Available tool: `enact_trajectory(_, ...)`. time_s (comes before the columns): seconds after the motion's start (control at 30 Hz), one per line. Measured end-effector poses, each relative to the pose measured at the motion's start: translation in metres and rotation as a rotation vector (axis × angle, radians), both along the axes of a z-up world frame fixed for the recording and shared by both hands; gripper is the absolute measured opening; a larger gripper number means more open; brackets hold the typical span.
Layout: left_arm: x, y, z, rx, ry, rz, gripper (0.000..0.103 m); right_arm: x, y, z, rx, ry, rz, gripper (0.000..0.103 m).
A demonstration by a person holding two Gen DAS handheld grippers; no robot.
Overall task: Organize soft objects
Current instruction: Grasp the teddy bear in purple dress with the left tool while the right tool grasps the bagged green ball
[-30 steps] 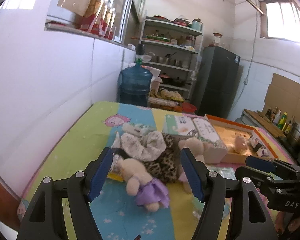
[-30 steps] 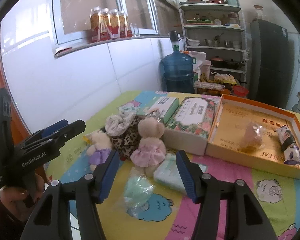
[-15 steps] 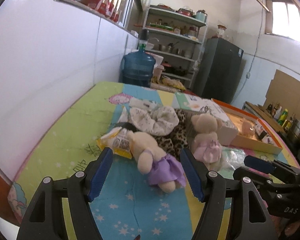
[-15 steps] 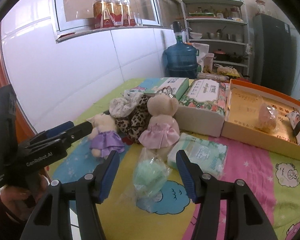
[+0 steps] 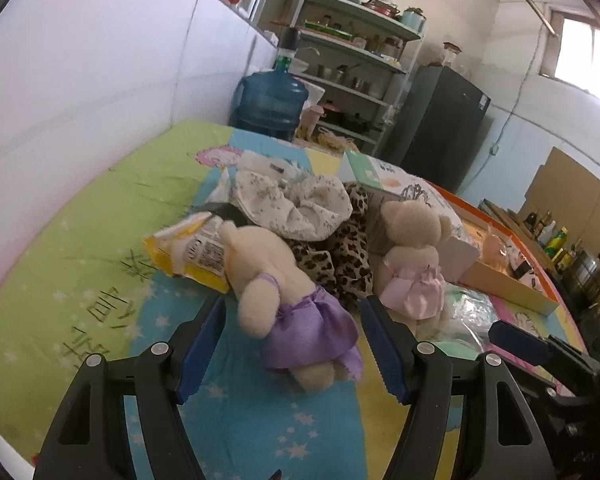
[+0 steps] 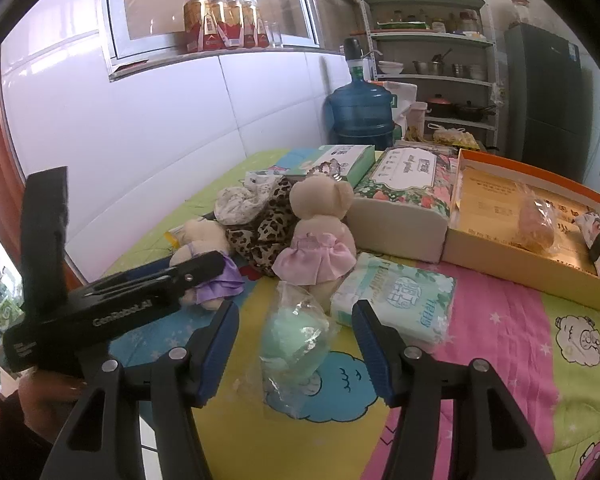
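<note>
Purple-skirted bear lies between the wide-spread left claw fingers

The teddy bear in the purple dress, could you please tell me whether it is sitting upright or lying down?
Lying down. The teddy bear in the purple dress is tipped over on the tablecloth, head toward the yellow packet.

purple bear partly hidden behind left claw
</note>
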State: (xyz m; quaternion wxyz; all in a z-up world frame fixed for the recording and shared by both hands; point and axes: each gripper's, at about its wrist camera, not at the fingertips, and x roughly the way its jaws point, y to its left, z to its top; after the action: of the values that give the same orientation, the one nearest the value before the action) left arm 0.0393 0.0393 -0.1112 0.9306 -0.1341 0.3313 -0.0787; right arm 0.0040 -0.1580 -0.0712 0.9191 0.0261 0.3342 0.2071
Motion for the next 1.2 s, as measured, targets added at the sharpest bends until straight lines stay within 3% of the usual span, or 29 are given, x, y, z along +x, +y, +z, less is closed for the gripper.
enact_trajectory(0.13,0.006,-0.003,-0.007,-0.015,0.021,-0.007,0.070,-0.001,0.000,-0.004,0.010,0.009,0.017,0.059)
enact_trajectory(0.37,0.010,-0.006,-0.017,-0.024,0.045,-0.013,0.041,-0.002,0.003,-0.010,-0.001,0.024,0.025,0.059)
enact_trajectory(0.67,0.000,-0.004,-0.014,-0.042,-0.001,-0.025,0.037,-0.003,0.001,-0.017,-0.009,0.052,0.004,0.059)
enact_trajectory(1.03,-0.025,0.003,-0.001,-0.008,-0.070,-0.054,0.037,0.006,0.003,-0.030,0.032,0.102,0.001,0.059)
enact_trajectory(1.1,-0.028,0.004,0.001,-0.009,-0.079,-0.058,0.037,0.006,0.004,-0.030,0.045,0.108,0.010,0.053)
enact_trajectory(1.13,-0.030,0.005,0.002,-0.008,-0.083,-0.059,0.037,0.006,0.003,-0.030,0.047,0.108,0.011,0.044)
enact_trajectory(1.2,-0.033,0.007,0.004,-0.006,-0.093,-0.063,0.037,0.004,0.003,-0.029,0.049,0.105,0.013,0.041)
